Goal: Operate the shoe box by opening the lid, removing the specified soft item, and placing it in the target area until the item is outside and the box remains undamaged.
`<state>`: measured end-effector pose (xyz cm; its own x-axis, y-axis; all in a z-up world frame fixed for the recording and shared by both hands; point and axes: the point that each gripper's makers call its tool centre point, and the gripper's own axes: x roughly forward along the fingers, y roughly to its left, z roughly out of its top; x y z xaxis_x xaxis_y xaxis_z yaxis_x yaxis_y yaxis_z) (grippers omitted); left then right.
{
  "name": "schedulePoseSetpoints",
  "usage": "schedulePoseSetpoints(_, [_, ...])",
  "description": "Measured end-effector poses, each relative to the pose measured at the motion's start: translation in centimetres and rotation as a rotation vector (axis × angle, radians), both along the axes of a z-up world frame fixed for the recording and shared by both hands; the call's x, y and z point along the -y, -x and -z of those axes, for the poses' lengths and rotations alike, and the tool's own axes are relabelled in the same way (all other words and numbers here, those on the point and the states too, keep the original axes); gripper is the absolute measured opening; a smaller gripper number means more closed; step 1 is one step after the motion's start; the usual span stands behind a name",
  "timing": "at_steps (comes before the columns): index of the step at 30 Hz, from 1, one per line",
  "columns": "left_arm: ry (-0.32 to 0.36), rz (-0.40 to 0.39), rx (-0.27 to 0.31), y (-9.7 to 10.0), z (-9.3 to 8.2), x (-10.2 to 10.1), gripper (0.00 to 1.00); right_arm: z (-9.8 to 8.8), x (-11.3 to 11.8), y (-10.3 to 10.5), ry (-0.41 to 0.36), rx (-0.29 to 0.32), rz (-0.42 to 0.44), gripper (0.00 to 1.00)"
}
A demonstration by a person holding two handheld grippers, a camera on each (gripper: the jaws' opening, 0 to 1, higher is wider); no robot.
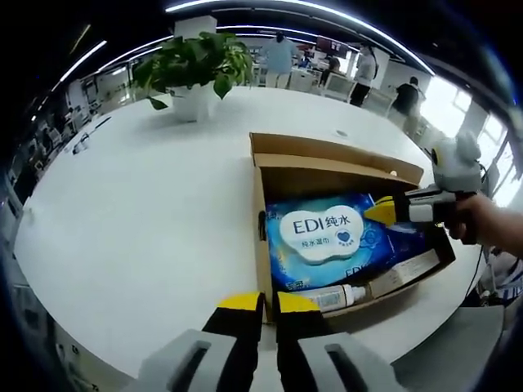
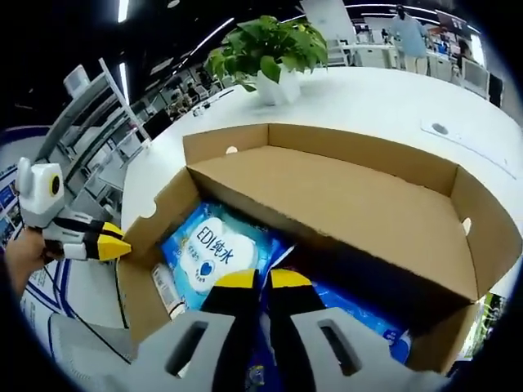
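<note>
Both tools — left tool [image 1: 269, 304], right tool [image 2: 262, 280] — closed, empty, over lid-open shoe box [image 2: 343, 196] with blue wet-wipes pack [image 1: 327, 237].

The brown cardboard shoe box [image 1: 337, 173] is lying open, its lid [image 2: 343, 204] standing up behind it. Inside, a blue soft wipes pack [image 1: 327, 241] with a white label is lying flat, just ahead of the right gripper's fingertips [image 2: 237, 281] and beyond the left gripper's fingertips [image 1: 242, 302].
</note>
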<state>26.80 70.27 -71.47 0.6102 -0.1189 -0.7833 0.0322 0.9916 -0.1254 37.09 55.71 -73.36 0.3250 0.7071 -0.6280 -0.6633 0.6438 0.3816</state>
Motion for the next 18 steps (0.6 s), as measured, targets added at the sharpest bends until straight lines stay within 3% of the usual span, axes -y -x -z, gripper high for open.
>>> schedulePoseSetpoints(18, [-0.015, 0.012, -0.009, 0.1, -0.2, 0.2, 0.05, -3.7, 2.3, 0.5, -0.059, 0.039, 0.059, 0.0])
